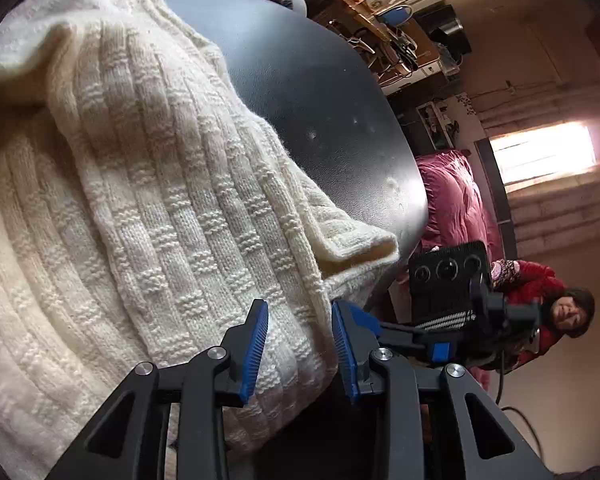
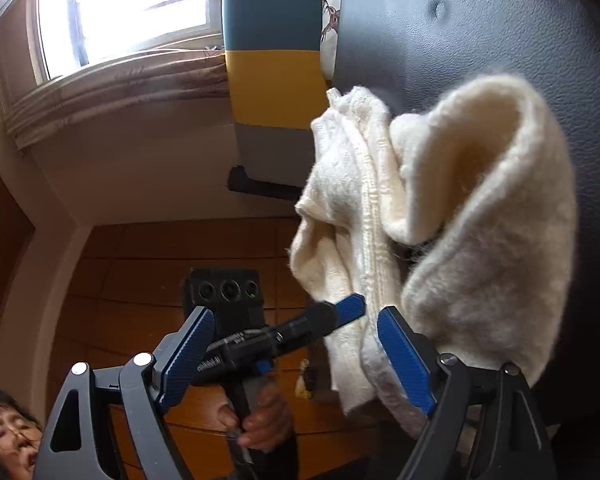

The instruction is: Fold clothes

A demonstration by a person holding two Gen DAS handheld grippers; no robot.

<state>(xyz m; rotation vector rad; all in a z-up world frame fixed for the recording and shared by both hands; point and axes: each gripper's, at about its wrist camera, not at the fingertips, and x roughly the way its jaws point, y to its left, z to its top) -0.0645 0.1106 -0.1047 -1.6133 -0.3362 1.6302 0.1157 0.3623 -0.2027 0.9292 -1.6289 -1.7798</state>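
No legible text in either view. Right wrist view: pale printed lettering on the black body of the left tongs (image 2: pixel 236 354), too blurred to read. Left wrist view: far shelves (image 1: pixel 384 20) hold packaged items, labels too small to make out.

Left gripper (image 1: pixel 300 344) fingers parted; right gripper (image 2: pixel 296 344) fingers spread wide.
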